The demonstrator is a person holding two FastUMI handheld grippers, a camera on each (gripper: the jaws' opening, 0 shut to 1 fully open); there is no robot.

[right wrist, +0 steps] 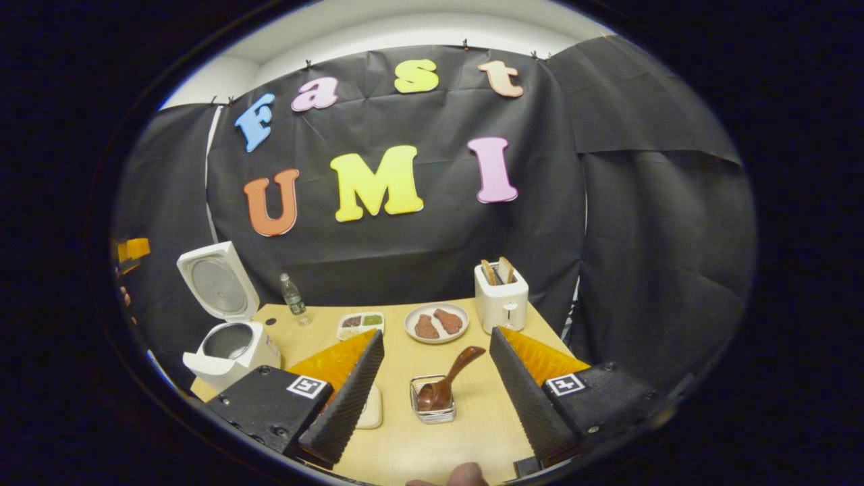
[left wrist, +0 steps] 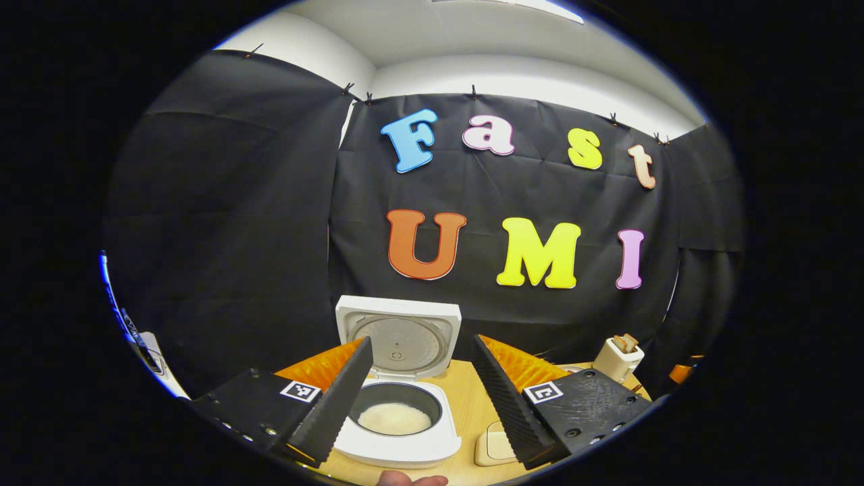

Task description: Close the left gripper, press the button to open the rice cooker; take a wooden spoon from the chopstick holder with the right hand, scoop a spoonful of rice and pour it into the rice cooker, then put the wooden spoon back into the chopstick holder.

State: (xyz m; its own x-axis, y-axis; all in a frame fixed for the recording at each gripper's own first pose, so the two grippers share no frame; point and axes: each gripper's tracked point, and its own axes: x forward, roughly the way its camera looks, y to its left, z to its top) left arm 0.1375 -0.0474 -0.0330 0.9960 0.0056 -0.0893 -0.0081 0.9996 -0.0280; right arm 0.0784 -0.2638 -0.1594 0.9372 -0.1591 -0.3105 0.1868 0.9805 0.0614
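In the left gripper view, the left hand-held gripper [left wrist: 422,391] stands wide open, holding nothing. Between its fingers at lower centre sits the white rice cooker [left wrist: 399,432] on the light wooden counter [left wrist: 472,405], its lid [left wrist: 399,335] raised upright and white rice [left wrist: 394,418] lying in the dark inner pot.

In the right gripper view, the right hand-held gripper [right wrist: 435,398] is likewise spread wide and empty. Between its fingers at lower centre, the brown wooden spoon [right wrist: 445,385] leans in the small wire chopstick holder [right wrist: 433,413]. The open rice cooker [right wrist: 233,347] stands at the left of the frame.
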